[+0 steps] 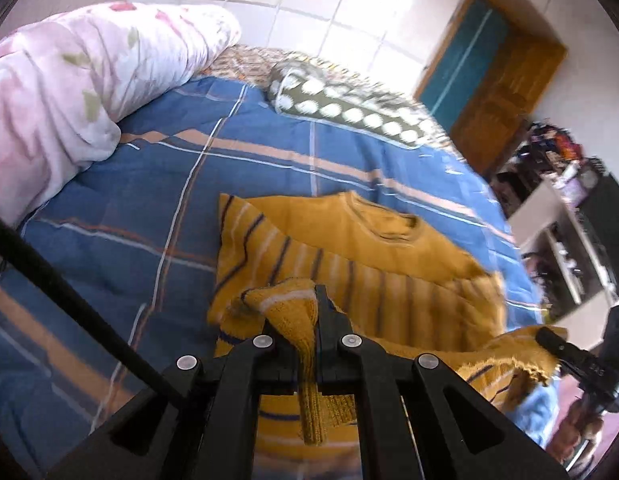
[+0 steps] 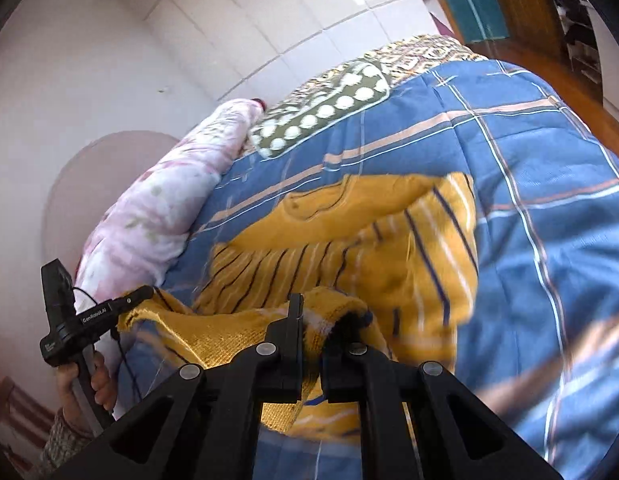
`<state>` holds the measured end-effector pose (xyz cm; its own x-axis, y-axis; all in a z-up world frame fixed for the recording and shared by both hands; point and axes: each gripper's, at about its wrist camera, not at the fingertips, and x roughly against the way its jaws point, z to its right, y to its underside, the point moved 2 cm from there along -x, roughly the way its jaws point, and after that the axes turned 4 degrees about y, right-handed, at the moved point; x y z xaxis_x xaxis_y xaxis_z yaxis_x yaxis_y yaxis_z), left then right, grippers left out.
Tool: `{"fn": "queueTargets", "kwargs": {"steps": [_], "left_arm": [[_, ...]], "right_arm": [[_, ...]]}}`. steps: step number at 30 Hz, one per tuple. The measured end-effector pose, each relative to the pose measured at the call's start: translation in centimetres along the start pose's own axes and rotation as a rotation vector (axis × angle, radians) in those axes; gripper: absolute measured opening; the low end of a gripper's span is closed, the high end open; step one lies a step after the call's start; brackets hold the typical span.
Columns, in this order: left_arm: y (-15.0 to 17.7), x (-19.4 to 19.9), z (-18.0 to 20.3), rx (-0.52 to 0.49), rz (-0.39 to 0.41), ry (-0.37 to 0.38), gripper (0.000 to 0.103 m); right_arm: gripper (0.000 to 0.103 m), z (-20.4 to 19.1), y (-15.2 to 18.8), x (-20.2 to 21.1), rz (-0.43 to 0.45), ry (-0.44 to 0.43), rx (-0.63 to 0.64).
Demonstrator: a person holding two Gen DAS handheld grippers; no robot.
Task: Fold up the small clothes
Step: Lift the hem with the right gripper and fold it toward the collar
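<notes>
the mustard striped knit sweater (image 1: pixel 361 248) is laid on the blue plaid bedsheet (image 1: pixel 149 184); the pink floral rolled quilt (image 1: pixel 69 92) is placed to its left, the dotted olive pillow (image 1: pixel 341 108) behind it.

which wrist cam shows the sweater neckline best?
Left wrist view. The yellow striped sweater's neckline sits near frame centre, its round collar rim fairly sharp against the blue plaid bedspread. The right wrist view also has the neckline, but smeared by motion blur and seen at a slant.
</notes>
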<state>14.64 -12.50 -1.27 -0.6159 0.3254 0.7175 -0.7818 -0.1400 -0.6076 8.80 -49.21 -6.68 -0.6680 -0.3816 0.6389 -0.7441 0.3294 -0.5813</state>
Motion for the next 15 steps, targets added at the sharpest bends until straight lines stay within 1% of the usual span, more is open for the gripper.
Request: {"fn": "queueTargets", "kwargs": {"steps": [4, 7, 8, 11, 13, 14, 15], "left_arm": [[-1.6, -5.0, -1.0, 0.036, -0.068, -0.03, 0.005], [-2.8, -8.2, -2.4, 0.103, -0.118, -0.005, 0.006], [-3.0, -9.0, -2.7, 0.123, -0.13, 0.004, 0.008], [-3.7, -11.0, -3.7, 0.176, -0.157, 0.047, 0.009], [-4.1, -11.5, -4.1, 0.215, -0.163, 0.094, 0.015], [-4.4, -11.7, -4.6, 0.25, -0.161, 0.137, 0.023], [-4.7, -11.9, -4.8, 0.271, -0.154, 0.16, 0.035]], "right_arm": [[0.007, 1.7, -2.2, -4.7, -0.053, 0.035, -0.026], [0.009, 3.7, -3.7, -7.7, -0.082, 0.021, -0.084], [0.009, 4.6, -4.3, -8.7, -0.09, 0.013, -0.122], [0.012, 6.7, -5.4, -11.3, -0.126, -0.009, -0.218], [0.014, 7.9, -5.9, -12.5, -0.139, -0.035, -0.279], [0.015, 8.8, -6.1, -13.0, -0.138, -0.059, -0.324], [0.018, 9.5, -6.3, -13.3, -0.135, -0.077, -0.358]]}}
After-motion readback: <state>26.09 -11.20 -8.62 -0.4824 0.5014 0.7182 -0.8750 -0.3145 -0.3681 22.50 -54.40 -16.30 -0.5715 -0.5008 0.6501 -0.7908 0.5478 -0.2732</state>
